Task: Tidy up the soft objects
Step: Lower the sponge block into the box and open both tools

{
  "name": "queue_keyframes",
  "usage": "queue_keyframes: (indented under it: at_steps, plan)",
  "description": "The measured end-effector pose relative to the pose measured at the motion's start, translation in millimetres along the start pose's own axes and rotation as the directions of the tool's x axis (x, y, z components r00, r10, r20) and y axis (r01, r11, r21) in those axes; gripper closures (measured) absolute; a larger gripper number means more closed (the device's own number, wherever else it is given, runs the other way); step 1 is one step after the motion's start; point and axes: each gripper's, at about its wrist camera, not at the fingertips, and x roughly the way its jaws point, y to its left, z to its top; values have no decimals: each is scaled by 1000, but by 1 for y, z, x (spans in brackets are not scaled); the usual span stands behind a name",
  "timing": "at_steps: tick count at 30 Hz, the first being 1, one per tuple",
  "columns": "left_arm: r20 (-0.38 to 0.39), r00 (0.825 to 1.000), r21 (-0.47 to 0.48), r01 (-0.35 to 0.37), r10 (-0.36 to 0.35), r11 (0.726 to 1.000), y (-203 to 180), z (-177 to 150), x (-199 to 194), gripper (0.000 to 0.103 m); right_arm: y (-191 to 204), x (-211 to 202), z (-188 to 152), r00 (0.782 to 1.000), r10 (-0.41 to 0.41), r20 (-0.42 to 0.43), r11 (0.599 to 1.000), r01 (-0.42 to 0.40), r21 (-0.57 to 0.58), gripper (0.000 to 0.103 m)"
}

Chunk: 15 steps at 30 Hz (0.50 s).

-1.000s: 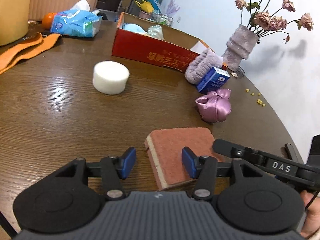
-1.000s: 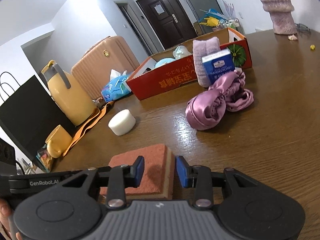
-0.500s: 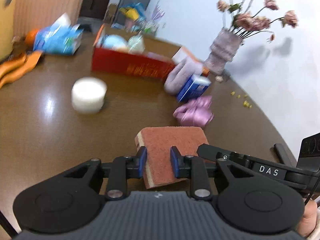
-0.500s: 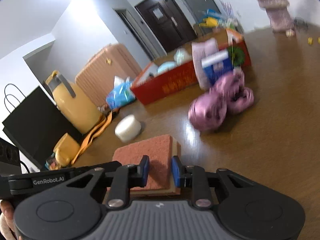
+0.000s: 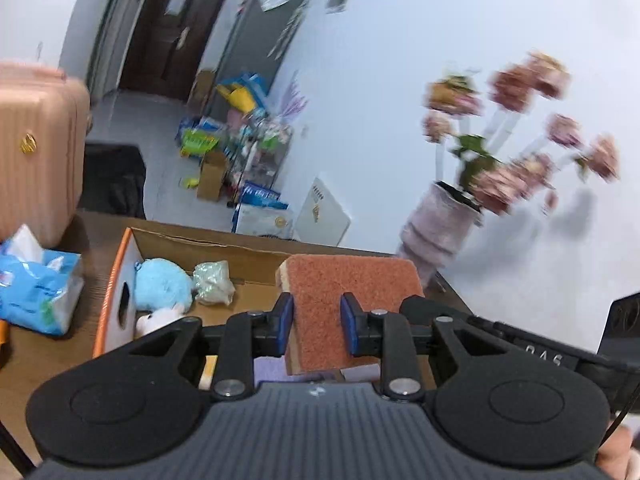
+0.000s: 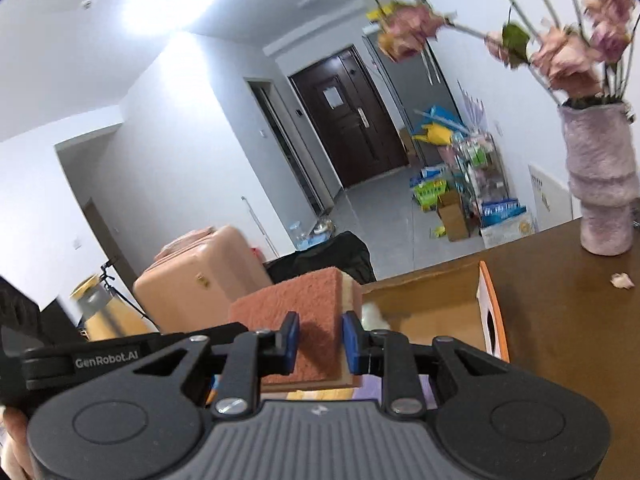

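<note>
Both grippers hold one reddish-brown scouring sponge [image 5: 352, 292] with a yellow foam underside, lifted off the table. My left gripper [image 5: 316, 322] is shut on its near edge, blue pads pressing both sides. My right gripper [image 6: 318, 338] is shut on the sponge [image 6: 304, 300] from the other side. The sponge hangs over the open cardboard box [image 5: 224, 248], whose orange end wall [image 6: 490, 308] shows in the right wrist view. Inside the box lie a light blue plush toy [image 5: 160, 284], a crumpled clear bag [image 5: 214, 282] and a white plush [image 5: 156, 320].
A blue tissue pack [image 5: 36, 284] lies left of the box. A fuzzy lilac vase [image 5: 440, 228] with dried roses stands on the table at the right [image 6: 600, 184]. A pink suitcase [image 6: 200, 276] stands beyond the table. A petal scrap [image 6: 622, 280] lies near the vase.
Both grippers closed on the sponge, lifted it off the table and carried it forward over the cardboard box. The white foam cylinder and purple satin item have dropped out of view.
</note>
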Motion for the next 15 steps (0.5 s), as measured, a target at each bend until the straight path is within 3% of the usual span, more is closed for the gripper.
queue_keyframes:
  at_steps: [7,11,15]
  plan:
    - [-123,992,-96,-55,43,994,50,18,117,77,-42,111,24,986,-128,-106,992,127,-18,80]
    - [-221,973,-135,-99,68,986,77,9,168,77,-75,167,14,965,-164,-203,985,172,20,80]
    - [-288,952,-124,-146,105,982,102,-6,190,77,-87,209,-1,932,-179,-316,982,191,5,80]
